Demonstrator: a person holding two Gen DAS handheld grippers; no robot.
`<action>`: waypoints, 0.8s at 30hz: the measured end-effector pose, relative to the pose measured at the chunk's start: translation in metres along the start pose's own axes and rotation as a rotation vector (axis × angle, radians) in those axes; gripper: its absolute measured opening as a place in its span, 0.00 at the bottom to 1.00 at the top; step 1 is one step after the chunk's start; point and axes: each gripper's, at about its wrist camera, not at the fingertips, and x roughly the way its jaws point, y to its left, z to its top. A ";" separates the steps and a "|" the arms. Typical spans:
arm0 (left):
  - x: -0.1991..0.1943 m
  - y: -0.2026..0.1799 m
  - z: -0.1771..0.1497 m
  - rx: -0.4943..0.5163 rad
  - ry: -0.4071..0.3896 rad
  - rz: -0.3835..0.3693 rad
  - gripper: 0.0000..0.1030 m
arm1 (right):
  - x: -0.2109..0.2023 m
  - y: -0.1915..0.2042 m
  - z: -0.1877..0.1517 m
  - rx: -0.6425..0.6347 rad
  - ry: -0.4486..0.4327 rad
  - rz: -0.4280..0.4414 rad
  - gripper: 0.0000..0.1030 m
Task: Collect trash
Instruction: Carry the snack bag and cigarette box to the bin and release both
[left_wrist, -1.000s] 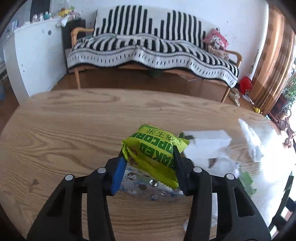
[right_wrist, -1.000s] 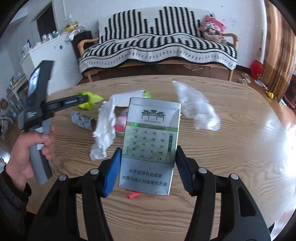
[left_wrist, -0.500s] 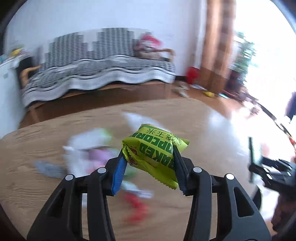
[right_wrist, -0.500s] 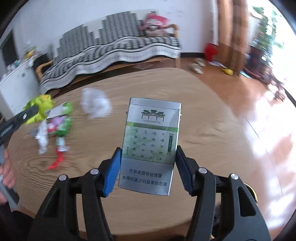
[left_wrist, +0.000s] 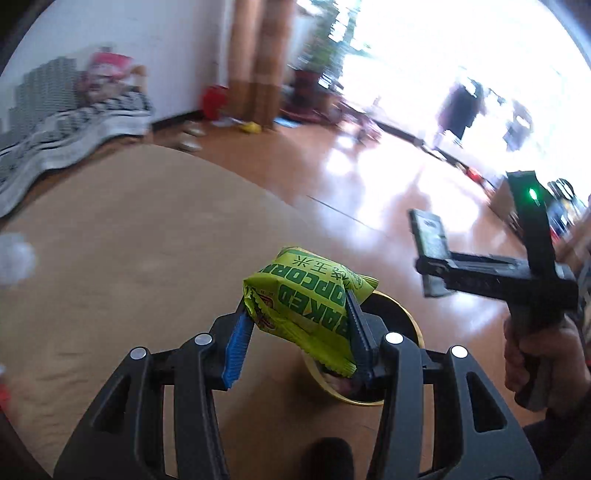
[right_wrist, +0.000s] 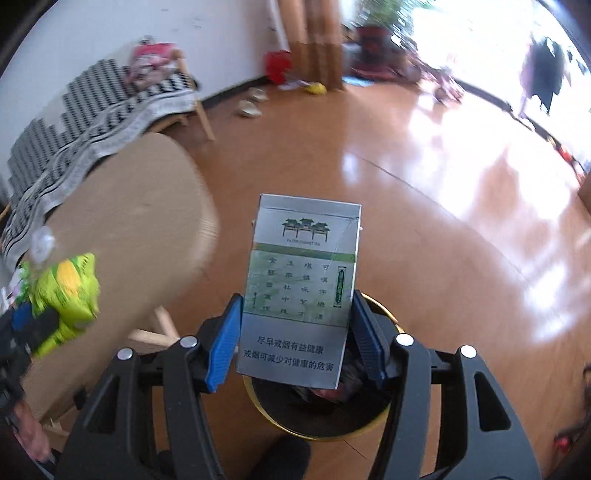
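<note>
My left gripper (left_wrist: 297, 332) is shut on a green popcorn bag (left_wrist: 306, 306) and holds it over the table's right edge, above a gold-rimmed trash bin (left_wrist: 402, 321) on the floor. My right gripper (right_wrist: 295, 339) is shut on a silver cigarette pack (right_wrist: 301, 291) and holds it upright over the same bin (right_wrist: 317, 428), which has dark trash inside. The popcorn bag also shows at the left of the right wrist view (right_wrist: 64, 291). The right gripper with the pack shows in the left wrist view (left_wrist: 430, 240).
The round wooden table (left_wrist: 129, 258) lies to the left, with a crumpled white plastic scrap (left_wrist: 14, 258) on it. A striped sofa (right_wrist: 92, 122) stands behind. The shiny wooden floor (right_wrist: 424, 206) spreads to the right.
Both grippers have swung right, away from the table's middle, to above the trash bin on the floor. Each still holds its item.
</note>
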 end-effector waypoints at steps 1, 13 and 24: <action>0.013 -0.010 -0.002 0.016 0.022 -0.022 0.45 | 0.006 -0.015 -0.005 0.019 0.022 -0.012 0.55; 0.119 -0.054 -0.020 0.127 0.199 -0.096 0.46 | 0.031 -0.053 -0.029 0.058 0.135 -0.007 0.55; 0.113 -0.060 -0.019 0.135 0.175 -0.102 0.61 | 0.037 -0.040 -0.018 0.054 0.132 -0.002 0.56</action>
